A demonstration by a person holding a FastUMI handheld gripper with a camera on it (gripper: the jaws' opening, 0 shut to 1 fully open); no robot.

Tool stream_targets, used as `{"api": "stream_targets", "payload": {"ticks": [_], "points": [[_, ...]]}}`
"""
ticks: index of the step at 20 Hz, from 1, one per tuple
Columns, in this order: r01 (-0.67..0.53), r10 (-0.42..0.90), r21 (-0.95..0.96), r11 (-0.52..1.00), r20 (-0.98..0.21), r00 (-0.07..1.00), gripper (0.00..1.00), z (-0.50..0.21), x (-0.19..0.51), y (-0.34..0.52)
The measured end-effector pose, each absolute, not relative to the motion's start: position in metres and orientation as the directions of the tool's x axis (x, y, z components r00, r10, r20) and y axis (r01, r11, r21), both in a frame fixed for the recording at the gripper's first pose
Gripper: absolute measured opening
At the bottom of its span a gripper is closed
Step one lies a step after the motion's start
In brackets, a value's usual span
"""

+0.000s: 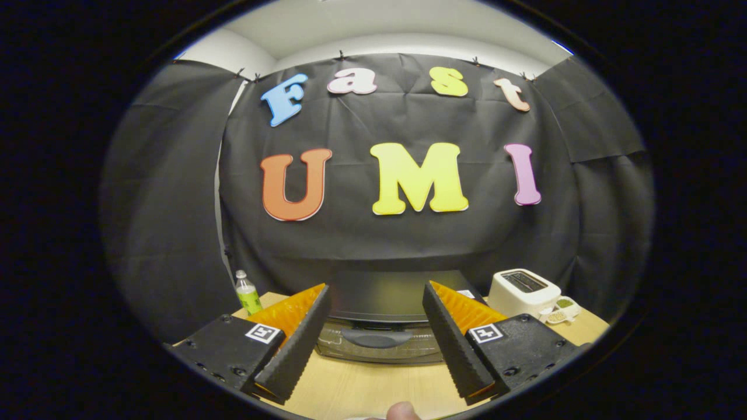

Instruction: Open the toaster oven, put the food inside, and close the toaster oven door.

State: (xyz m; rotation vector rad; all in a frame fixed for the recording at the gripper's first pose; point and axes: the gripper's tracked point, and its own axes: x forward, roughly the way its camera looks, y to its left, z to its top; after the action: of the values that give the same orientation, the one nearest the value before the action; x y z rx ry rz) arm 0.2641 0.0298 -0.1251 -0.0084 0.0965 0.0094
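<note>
A black toaster oven (392, 294) stands on the wooden table (362, 388), just ahead of my fingers. Its glass door (379, 347) is closed, and the dark curved handle (376, 336) sits near the door's top, in the gap between my fingers. My gripper (376, 309) is open, its fingers spread wide at either side of the door and handle, holding nothing. It hovers above the table, short of the oven. No food is between the fingers.
A white slot toaster (523, 290) stands to the right of the oven, with a small white dish of greenish food (560, 310) in front of it. A plastic bottle with a green label (247, 293) stands to the left. A fingertip (402, 411) shows below the fingers.
</note>
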Motion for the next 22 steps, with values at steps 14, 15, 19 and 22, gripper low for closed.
{"api": "stream_targets", "payload": {"ticks": [14,15,19,22], "points": [[0.067,-0.069,-0.019,0.998,-0.184,0.98,1.0,-0.219,0.342,0.017],[0.07,-0.072,-0.018,0.997,-0.167,0.983,1.0,-0.218,0.342,0.017],[0.084,-0.094,-0.062,0.994,-0.167,0.982,1.0,-0.224,0.343,0.017],[0.094,-0.12,-0.156,0.983,-0.162,0.98,1.0,-0.229,0.34,0.016]]}}
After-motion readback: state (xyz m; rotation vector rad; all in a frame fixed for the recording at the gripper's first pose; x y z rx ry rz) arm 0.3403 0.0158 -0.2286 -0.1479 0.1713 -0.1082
